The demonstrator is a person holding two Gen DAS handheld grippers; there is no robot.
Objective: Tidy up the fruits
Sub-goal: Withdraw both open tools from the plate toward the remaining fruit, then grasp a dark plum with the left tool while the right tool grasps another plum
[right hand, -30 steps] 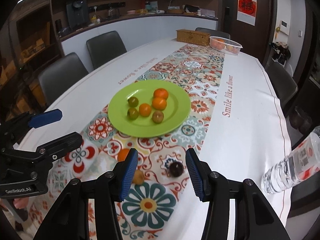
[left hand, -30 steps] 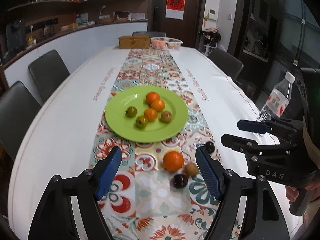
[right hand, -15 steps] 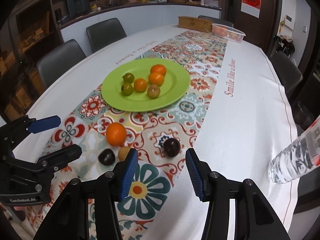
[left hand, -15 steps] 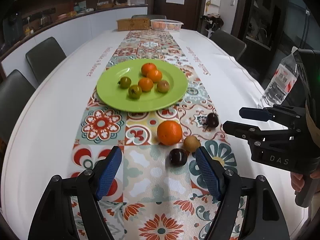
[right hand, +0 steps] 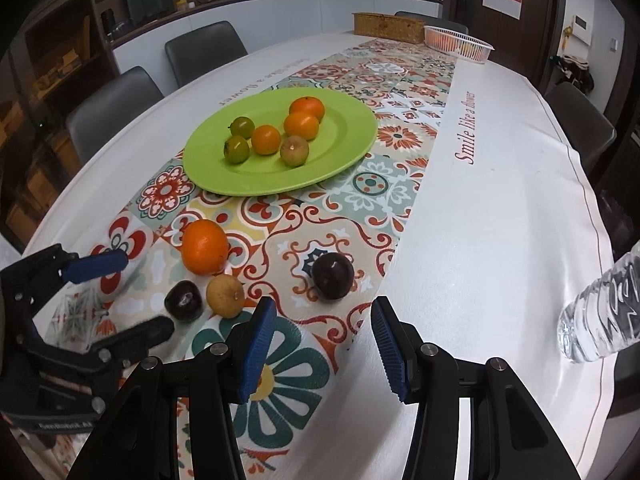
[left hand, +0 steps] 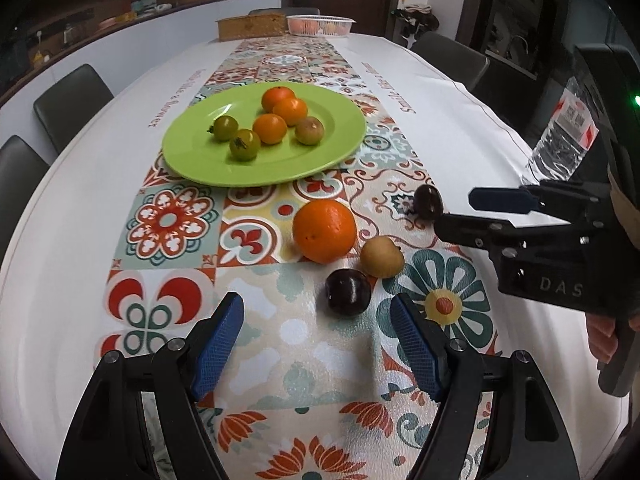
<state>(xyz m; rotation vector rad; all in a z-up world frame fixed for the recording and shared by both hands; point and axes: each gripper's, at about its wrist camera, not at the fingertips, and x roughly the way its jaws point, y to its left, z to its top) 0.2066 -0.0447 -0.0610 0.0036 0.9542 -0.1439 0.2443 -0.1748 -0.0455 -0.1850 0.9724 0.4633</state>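
A green plate (left hand: 192, 152) (right hand: 340, 152) on the patterned runner holds several small orange, green and brownish fruits. Nearer lie a large orange (left hand: 324, 230) (right hand: 205, 246), a tan round fruit (left hand: 382, 256) (right hand: 225, 295) and two dark plums. My left gripper (left hand: 316, 304) (right hand: 140, 294) is open and empty, just short of the nearer plum (left hand: 347, 292) (right hand: 184, 301). My right gripper (right hand: 323, 308) (left hand: 460, 212) is open and empty too, its blue pads just short of the other plum (right hand: 333, 275) (left hand: 428, 202).
A clear water bottle (left hand: 564, 140) (right hand: 600, 316) stands at the table's right edge. At the far end sit a white basket (left hand: 320, 24) (right hand: 458, 42) and a wicker box (left hand: 250, 27) (right hand: 388, 27). Grey chairs line both long sides.
Both grippers have sunk toward the table and tipped downward, so the loose fruits now lie close before the fingertips. Neither gripper's jaw width has changed.
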